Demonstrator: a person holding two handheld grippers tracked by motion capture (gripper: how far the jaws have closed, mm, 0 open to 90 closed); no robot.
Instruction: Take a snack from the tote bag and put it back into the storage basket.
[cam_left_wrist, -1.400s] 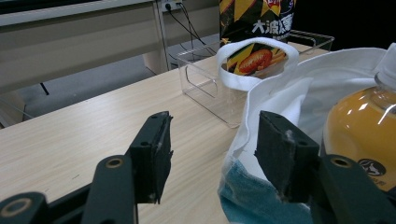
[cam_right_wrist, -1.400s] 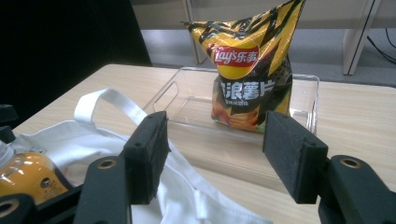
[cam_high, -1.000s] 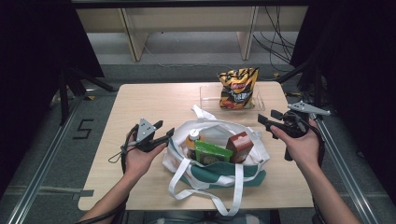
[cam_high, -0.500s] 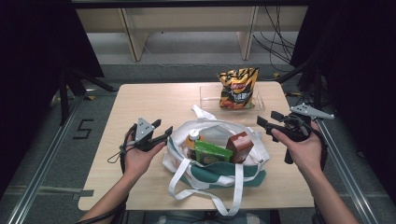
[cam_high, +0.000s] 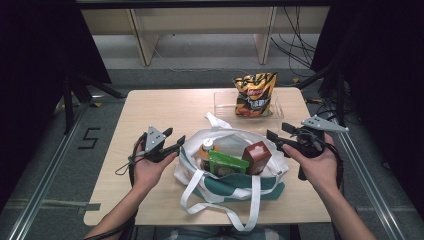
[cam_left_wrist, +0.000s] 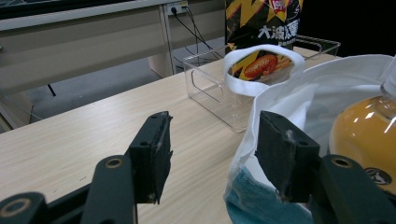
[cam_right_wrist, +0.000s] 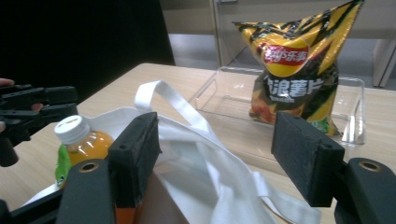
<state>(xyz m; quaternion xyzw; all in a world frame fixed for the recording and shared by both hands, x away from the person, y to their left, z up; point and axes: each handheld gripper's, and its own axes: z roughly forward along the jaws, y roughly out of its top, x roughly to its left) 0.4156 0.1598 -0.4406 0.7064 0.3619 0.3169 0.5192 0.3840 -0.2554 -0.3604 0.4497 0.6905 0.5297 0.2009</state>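
- Table (cam_high: 150, 107): pale wood, and the work sits toward its near edge, between the two hands.
- Bag (cam_high: 227, 185): a white and green cloth tote, lying open near the near edge with its straps trailing over that edge. It looks soft and floppy, so I'd expect it to sag the moment it's lifted; the rim or a strap is the place to pinch.
- Clear tray (cam_high: 277, 107): at the far right corner, with a bag of crisps (cam_high: 255, 94) standing in it. Light and crinkly, easily crushed.
- In the bag: a brown carton (cam_high: 257, 155), a green packet (cam_high: 227, 164) and an orange juice bottle (cam_high: 206, 148). The bottle is likely the heavy, smooth one; take it at the neck.
- Right gripper (cam_high: 274, 139): just off the bag's right rim, jaws wide after opening, nothing between them.
- Left gripper (cam_high: 175, 142): at the bag's left rim, jaws apart, holding nothing.
- The left gripper view puts one pad (cam_left_wrist: 285, 158) right against the cloth rim, closer than the high view suggests.
- The right gripper view catches the white cap and the far strap loop (cam_right_wrist: 173, 100).
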